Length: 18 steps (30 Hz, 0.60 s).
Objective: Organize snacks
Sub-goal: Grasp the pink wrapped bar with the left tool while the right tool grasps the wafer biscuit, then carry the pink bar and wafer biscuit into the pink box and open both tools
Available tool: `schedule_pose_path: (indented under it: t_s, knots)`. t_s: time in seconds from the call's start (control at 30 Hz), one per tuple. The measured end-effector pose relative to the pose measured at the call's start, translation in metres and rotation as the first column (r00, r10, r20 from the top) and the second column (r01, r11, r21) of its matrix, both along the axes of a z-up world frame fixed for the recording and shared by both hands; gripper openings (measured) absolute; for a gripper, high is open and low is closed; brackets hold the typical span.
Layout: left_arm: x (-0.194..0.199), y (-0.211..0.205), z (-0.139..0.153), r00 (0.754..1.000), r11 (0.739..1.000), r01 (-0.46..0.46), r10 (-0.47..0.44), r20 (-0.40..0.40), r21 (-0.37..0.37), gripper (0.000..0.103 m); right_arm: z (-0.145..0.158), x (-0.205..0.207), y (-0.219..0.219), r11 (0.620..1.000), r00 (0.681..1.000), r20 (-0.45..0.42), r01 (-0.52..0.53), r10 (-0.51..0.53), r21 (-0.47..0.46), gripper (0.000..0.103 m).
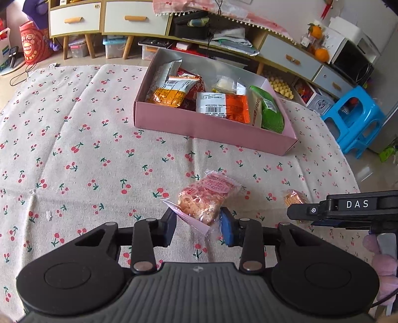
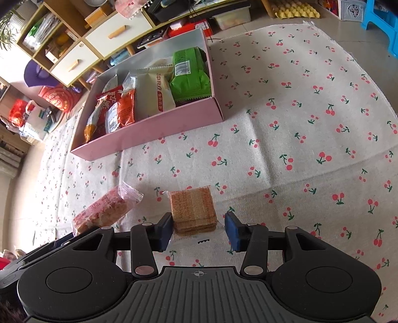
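Note:
A pink box [image 1: 211, 128] holding several snack packets stands on the cherry-print cloth; it also shows in the right wrist view [image 2: 159, 131]. A pink-wrapped snack [image 1: 207, 197] lies between the pads of my left gripper [image 1: 199, 227], whose jaws stand close against its near end. It also shows in the right wrist view [image 2: 104, 211]. A clear pack of brown crackers [image 2: 192, 208] lies between the fingers of my right gripper [image 2: 199, 227], which is open with gaps on both sides. The right gripper also shows in the left wrist view [image 1: 298, 212], over the crackers [image 1: 294, 197].
The cherry-print cloth [image 2: 298, 124] covers the surface. Behind the box are low cabinets with drawers [image 1: 134, 21] and storage bins. A blue plastic stool [image 1: 355, 119] stands at the right beyond the cloth's edge.

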<state>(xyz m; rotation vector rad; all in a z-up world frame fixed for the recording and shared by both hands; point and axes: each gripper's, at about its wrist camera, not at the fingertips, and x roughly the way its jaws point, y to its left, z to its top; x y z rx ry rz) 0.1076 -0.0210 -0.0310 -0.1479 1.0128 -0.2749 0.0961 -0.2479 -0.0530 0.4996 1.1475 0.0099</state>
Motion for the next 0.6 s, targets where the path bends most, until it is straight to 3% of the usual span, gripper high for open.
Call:
schedule_pose_path:
  t_s: [0.33,0.6]
  knots:
    - [0.007,0.010,0.024,0.999,0.997,-0.024,0.028,0.044,-0.077,0.034,0.012,0.005,0.004,0.999,0.999,0.030,0.015,-0.016,0.049,0.044]
    - [0.037,0.016,0.040,0.995,0.996,-0.046,0.052,0.087,-0.070,0.034,0.028,0.029,-0.001,0.993,0.995,0.052,0.081,-0.086,0.084,0.044]
